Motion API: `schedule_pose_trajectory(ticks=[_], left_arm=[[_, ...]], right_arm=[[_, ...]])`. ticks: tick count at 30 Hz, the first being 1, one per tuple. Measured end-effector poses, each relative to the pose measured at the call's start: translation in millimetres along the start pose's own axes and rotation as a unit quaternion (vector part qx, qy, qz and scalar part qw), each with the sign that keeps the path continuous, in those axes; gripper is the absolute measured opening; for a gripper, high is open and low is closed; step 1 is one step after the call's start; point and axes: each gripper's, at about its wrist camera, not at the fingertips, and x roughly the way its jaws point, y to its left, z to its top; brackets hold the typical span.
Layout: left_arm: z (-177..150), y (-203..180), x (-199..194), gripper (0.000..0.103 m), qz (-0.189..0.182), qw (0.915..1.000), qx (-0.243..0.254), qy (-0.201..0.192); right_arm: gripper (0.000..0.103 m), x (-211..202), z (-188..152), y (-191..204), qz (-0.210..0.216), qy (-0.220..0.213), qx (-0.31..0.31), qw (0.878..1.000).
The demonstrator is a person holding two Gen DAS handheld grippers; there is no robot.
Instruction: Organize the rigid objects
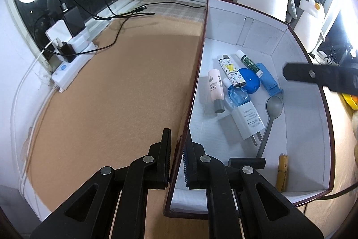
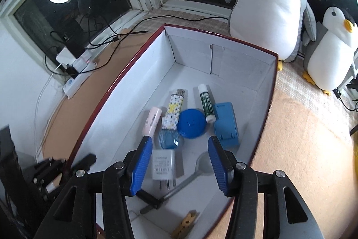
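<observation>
The box (image 2: 264, 91), a white-lined carton with a dark red rim, stands on the tan mat (image 1: 111, 82) and takes up most of its right-hand part; the left part of the mat lies bare up to the power strip (image 1: 67, 68) at its far-left edge. The left gripper (image 1: 177, 157) is clenched on the box's left wall near the near-left corner, one pad inside and one outside, and likely steadies the carton. The right gripper (image 2: 180, 166) hangs over the box's near end with its jaws released and nothing between them. All visible task items lie on the box floor. The white charger (image 2: 162, 166) sits near the centre: stiff, light, best taken across its flat sides. The grey spoon (image 2: 201, 164) lies just right of it, thin and low, probably awkward to lift except at the handle. The blue round case (image 2: 191, 124) and blue stand (image 2: 226, 124) lie further in; the case looks smooth and may slip. The patterned lighter (image 2: 173, 109), pink tube (image 2: 152, 121) and green stick (image 2: 207, 104) can roll. The wooden clothespin (image 2: 185, 224) rests near the near-right corner. Open floor remains along the far wall.
</observation>
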Motion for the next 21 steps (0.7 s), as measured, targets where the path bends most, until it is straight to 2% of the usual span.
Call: schedule_pose_trajectory(ticks=[14,21], left_arm=[[-1,-2,-12,0.009,0.004,1.0000,0.000,-0.008],[-4,-6,-20,0.017,0.001,0.9999,0.005,-0.012]], right_arm=[[0.052,-46,-45,-3,-0.008,-0.046,-0.007,0.999],[0.053,-60,-66,-9,-0.013,-0.059,0.000,0.998]])
